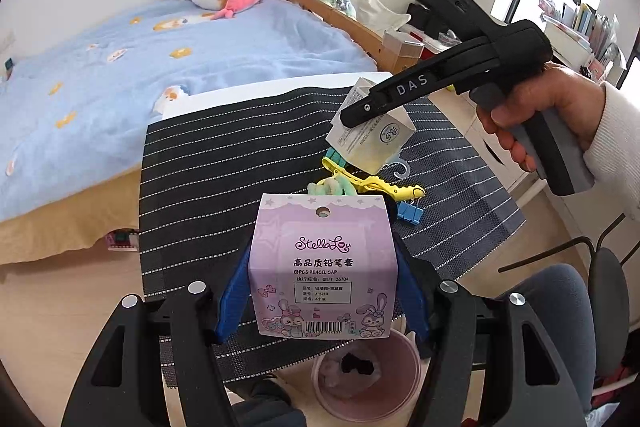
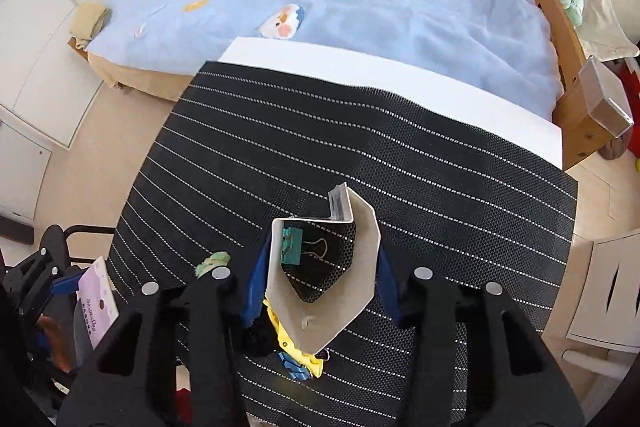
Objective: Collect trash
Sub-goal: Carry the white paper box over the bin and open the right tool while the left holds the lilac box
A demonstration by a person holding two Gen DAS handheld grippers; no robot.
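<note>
My left gripper point(image 1: 322, 279) is shut on a purple pencil-cap box point(image 1: 322, 267), held above the near edge of the striped table mat, over a pink trash bin point(image 1: 366, 375) on the floor. My right gripper point(image 2: 320, 279) is shut on an empty white carton point(image 2: 340, 267), held above the mat; the right gripper and the carton point(image 1: 372, 139) also show in the left wrist view. The purple box point(image 2: 98, 303) shows at the left edge of the right wrist view.
A yellow hair clip point(image 1: 384, 185), a green fuzzy item point(image 1: 330, 187), blue binder clips point(image 1: 408, 213) and a teal binder clip point(image 2: 290, 247) lie on the black striped mat point(image 1: 240, 167). A bed point(image 1: 160, 59) with plush toys lies beyond. A chair point(image 1: 608, 287) stands at right.
</note>
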